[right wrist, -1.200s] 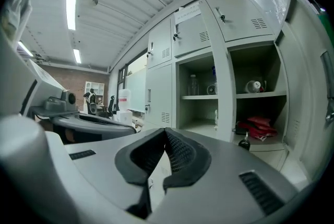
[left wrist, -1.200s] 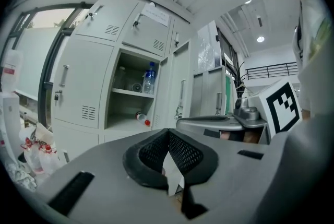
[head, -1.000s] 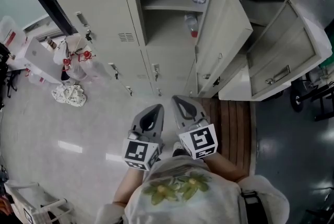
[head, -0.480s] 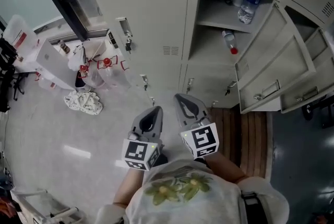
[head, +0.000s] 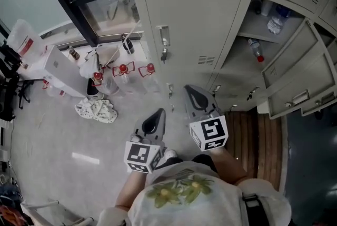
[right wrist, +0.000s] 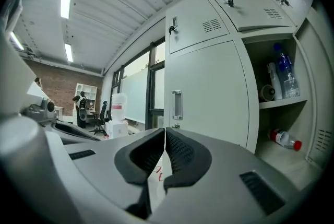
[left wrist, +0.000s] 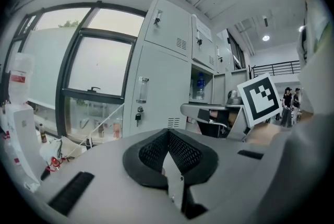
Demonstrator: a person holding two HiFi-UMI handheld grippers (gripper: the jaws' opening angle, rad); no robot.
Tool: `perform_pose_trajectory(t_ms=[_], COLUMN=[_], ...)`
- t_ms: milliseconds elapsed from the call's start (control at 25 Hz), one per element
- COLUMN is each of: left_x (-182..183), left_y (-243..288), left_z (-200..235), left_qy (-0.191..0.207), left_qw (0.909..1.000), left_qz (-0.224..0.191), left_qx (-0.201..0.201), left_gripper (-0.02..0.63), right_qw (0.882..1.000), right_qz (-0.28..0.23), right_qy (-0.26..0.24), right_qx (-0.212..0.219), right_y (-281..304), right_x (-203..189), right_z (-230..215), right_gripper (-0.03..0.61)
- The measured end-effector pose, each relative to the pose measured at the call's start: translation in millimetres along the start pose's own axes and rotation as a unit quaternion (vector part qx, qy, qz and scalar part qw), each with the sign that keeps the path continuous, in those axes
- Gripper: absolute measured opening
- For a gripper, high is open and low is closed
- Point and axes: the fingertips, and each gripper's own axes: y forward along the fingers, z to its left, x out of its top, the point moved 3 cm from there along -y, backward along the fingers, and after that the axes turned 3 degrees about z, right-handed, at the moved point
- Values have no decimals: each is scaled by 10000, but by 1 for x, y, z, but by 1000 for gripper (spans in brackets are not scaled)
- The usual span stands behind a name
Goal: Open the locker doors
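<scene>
**Jaws shut on both grippers, one tall door not yet opened**

Jaws on the left gripper (left wrist: 167, 137) are pressed together at the tips with nothing between them. The right gripper (right wrist: 165, 137) is the same, its ribbed pads meeting along a thin seam. I'd guess that is just how the person carries them between doors. Both are held close in front of the body, side by side and roughly level, clear of the cabinet and touching nothing.

To the right, the open lockers (head: 295, 77) have their doors swung out. On the shelves of one stand a water bottle (head: 277, 18) and a smaller red-capped bottle (head: 254, 48). So part of the job looks done.

What faces the person now is the closed locker door (head: 195, 25), directly ahead and next to the window (head: 105, 6). It is a tall, plain pale-grey panel sitting flush in its frame. A vertical handle (right wrist: 177, 104) is set near its left edge, with a key (left wrist: 138, 117) in the lock just below. A small vent (head: 207, 60) is low on the right of the panel.

The right gripper sits a little further forward than the left, and its own view lines up almost on that handle. I'd judge it the likelier one to reach in. Its jaws would have to part first to catch the handle.
</scene>
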Motion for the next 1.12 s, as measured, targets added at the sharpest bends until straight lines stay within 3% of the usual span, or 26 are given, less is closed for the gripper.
perform_pose_trajectory(t_ms=[360, 640, 760, 1120], left_x=[-17, 6, 12, 26], left_y=[4, 33, 44, 67], left_z=[47, 58, 71, 82], left_qy=[-299, -195, -172, -76], left_qw=[9994, 9994, 9996, 9996], left_qz=[114, -37, -44, -125], left_qx=[-133, -297, -223, -260], left_gripper=[28, 28, 28, 28], right_qw=[10000, 10000, 9999, 9998], right_qz=[58, 50, 72, -15], right_qy=[-8, -44, -12, -43], right_qx=[-30, 47, 138, 202], right_y=[44, 81, 99, 135], right_x=[10, 20, 25, 36], right_z=[21, 10, 5, -5], right_gripper=[32, 34, 97, 120])
